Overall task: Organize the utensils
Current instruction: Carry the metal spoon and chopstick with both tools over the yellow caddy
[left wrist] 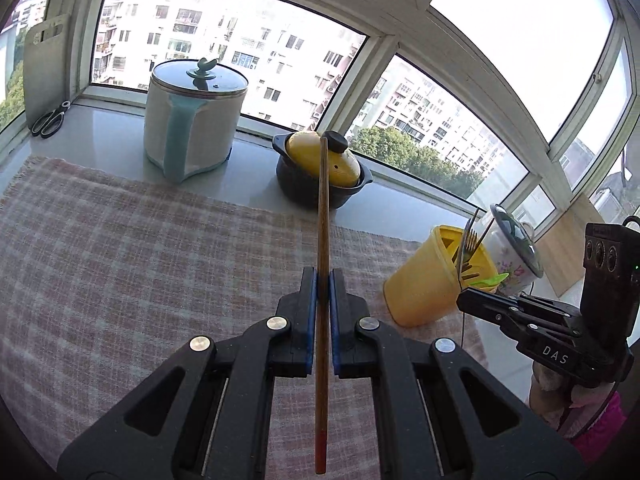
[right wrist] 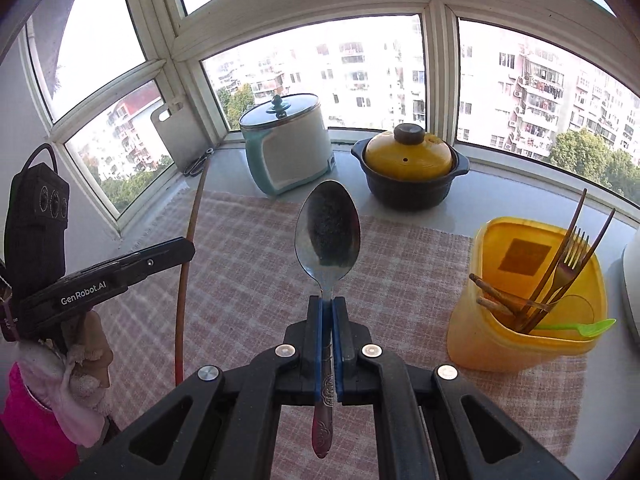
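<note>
My left gripper (left wrist: 323, 276) is shut on a long wooden chopstick (left wrist: 322, 220) that points up and away above the checked cloth. It also shows in the right wrist view (right wrist: 185, 280), held by the left gripper (right wrist: 188, 249) at the left. My right gripper (right wrist: 327, 303) is shut on a metal spoon (right wrist: 327, 232), bowl upward. The right gripper also shows in the left wrist view (left wrist: 466, 298), close to the yellow utensil holder (left wrist: 424, 288). The yellow holder (right wrist: 520, 344) stands at the right and holds a fork (right wrist: 570, 264), chopsticks and a green plastic spoon (right wrist: 588, 327).
A checked pink cloth (right wrist: 248, 264) covers the counter. At the back by the windows stand a white and teal electric pot (right wrist: 286, 148), a black clay pot with a yellow lid (right wrist: 410, 168), a cutting board (right wrist: 176, 136) and scissors (left wrist: 50, 119). A floral mug (left wrist: 516, 252) stands behind the holder.
</note>
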Action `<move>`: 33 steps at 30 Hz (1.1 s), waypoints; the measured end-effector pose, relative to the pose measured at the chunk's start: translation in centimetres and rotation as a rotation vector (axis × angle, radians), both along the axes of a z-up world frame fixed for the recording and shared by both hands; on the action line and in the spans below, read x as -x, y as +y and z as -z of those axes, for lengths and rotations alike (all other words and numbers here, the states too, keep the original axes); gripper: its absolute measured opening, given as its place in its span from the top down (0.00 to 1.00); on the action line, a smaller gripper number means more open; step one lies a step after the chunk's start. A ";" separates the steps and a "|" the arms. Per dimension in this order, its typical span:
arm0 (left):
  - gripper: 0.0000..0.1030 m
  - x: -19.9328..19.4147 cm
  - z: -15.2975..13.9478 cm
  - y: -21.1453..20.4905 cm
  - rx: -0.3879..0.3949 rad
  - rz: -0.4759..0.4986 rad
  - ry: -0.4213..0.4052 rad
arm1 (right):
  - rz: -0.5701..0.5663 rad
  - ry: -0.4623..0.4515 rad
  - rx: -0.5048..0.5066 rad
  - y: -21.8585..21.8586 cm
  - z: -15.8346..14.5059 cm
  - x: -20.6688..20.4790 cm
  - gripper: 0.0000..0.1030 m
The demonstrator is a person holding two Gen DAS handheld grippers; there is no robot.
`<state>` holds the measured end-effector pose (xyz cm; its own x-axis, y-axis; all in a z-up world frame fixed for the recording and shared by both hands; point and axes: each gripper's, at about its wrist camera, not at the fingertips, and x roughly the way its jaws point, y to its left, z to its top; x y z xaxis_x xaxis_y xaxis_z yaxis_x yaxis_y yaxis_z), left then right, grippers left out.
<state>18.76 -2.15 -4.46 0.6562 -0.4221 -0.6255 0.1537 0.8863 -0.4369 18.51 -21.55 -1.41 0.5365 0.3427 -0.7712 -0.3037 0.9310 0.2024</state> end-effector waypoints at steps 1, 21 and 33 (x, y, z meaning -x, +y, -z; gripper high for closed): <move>0.97 -0.2 -0.4 -0.5 0.000 0.006 -0.009 | 0.005 -0.005 -0.001 -0.5 -0.3 0.2 0.98; 0.97 -6.3 -5.8 -10.7 0.030 0.139 -0.129 | 0.183 -0.089 -0.014 -12.6 -4.8 1.7 0.98; 0.97 -11.1 -6.3 -16.2 0.029 0.183 -0.145 | 0.232 -0.128 -0.031 -16.1 -6.3 -0.7 0.98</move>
<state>29.90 -18.35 1.88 0.6491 -0.5587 -0.5162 0.3735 0.8253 -0.4235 19.25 -37.63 4.86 0.6960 0.2213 -0.6831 -0.1080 0.9728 0.2051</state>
